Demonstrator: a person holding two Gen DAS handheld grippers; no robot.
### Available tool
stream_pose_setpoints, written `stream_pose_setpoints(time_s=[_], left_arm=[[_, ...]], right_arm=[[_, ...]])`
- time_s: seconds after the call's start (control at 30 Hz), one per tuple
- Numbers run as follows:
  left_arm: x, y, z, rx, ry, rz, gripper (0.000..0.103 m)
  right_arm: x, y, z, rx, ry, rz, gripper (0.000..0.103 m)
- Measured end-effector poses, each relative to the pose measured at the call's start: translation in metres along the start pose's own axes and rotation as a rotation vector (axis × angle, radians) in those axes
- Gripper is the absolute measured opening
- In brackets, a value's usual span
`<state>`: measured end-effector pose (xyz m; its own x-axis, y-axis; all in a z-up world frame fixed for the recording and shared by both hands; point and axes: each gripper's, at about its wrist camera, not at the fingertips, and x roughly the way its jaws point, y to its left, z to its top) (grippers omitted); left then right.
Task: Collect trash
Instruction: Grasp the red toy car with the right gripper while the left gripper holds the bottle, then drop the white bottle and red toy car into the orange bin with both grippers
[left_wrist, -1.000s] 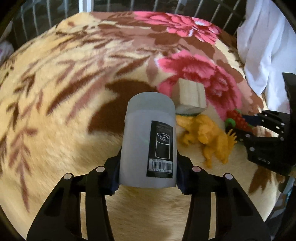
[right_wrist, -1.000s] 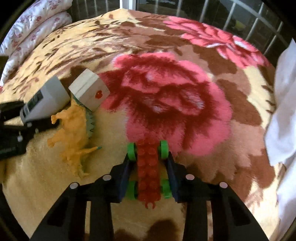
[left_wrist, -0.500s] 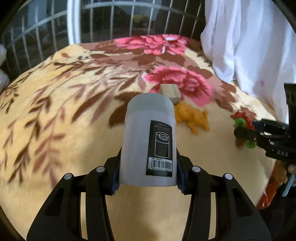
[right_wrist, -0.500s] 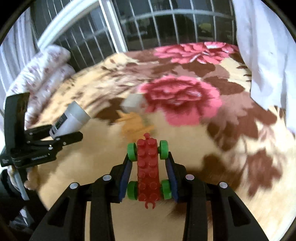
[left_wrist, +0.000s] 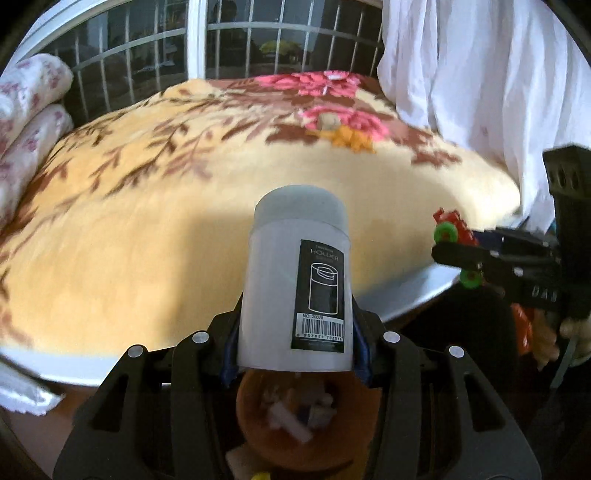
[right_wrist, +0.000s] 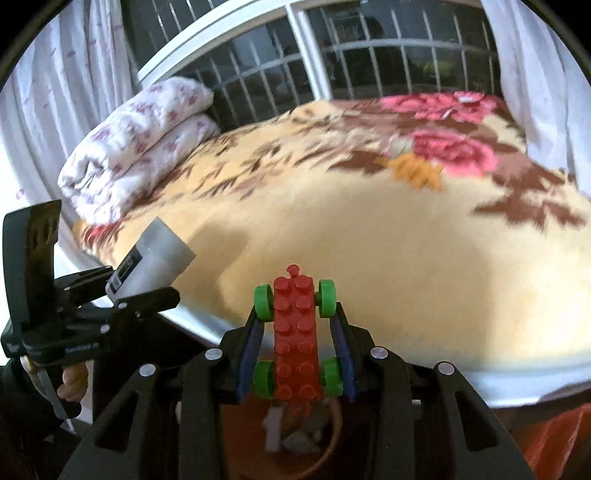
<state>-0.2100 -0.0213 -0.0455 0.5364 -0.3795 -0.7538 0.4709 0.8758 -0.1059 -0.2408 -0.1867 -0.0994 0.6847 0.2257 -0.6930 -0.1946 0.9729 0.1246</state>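
Note:
My left gripper is shut on a frosted grey canister with a black barcode label. It holds the canister off the bed, above an orange bin with scraps inside. My right gripper is shut on a red brick car with green wheels, also off the bed and over the bin's rim. The right gripper with the car shows at the right of the left wrist view. The left gripper with the canister shows at the left of the right wrist view.
A bed with a yellow flowered blanket fills the view. A wooden block and an orange toy dinosaur lie on it at the far side. Folded quilts sit at the left. A white curtain hangs at the right. An orange-red bag lies below.
Both grippers have pulled back off the bed with their objects. The block and dinosaur are now far away, and the orange bin has come into view beneath the grippers.

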Motion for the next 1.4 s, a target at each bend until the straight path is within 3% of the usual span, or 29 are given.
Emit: stream_pose_setpoints(time_s=[0.2, 0.4, 0.6, 0.77, 1.13, 1.17, 1.2, 1.23, 1.4], left_arm=[[-0.002, 0.002, -0.054, 0.025, 0.063, 0.021, 0.046], [0.013, 0.005, -0.088, 0.004, 0.157, 0.019, 0.046], [0.062, 0.011, -0.110, -0.018, 0.340, 0.032, 0.046], [0.101, 0.017, -0.122, -0.030, 0.471, 0.026, 0.046], [0.115, 0.019, -0.127, -0.034, 0.511, 0.039, 0.046], [0.115, 0.017, -0.127, -0.022, 0.511, 0.050, 0.052], [0.116, 0.017, -0.127, -0.014, 0.518, 0.058, 0.072], [0.117, 0.015, -0.126, -0.003, 0.517, 0.074, 0.079], [0.114, 0.013, -0.128, 0.008, 0.503, 0.078, 0.081]], right_arm=[[0.008, 0.024, -0.038, 0.009, 0.064, -0.002, 0.037], [0.019, 0.039, -0.073, 0.004, 0.149, 0.000, 0.037], [0.062, 0.037, -0.108, 0.027, 0.341, -0.011, 0.037], [0.092, 0.028, -0.118, 0.059, 0.408, -0.006, 0.037], [0.122, 0.023, -0.119, 0.055, 0.482, 0.004, 0.040], [0.124, 0.023, -0.120, 0.050, 0.488, -0.003, 0.053], [0.125, 0.023, -0.120, 0.047, 0.492, -0.012, 0.065], [0.124, 0.024, -0.120, 0.044, 0.485, -0.021, 0.065], [0.121, 0.023, -0.118, 0.055, 0.467, -0.022, 0.065]])
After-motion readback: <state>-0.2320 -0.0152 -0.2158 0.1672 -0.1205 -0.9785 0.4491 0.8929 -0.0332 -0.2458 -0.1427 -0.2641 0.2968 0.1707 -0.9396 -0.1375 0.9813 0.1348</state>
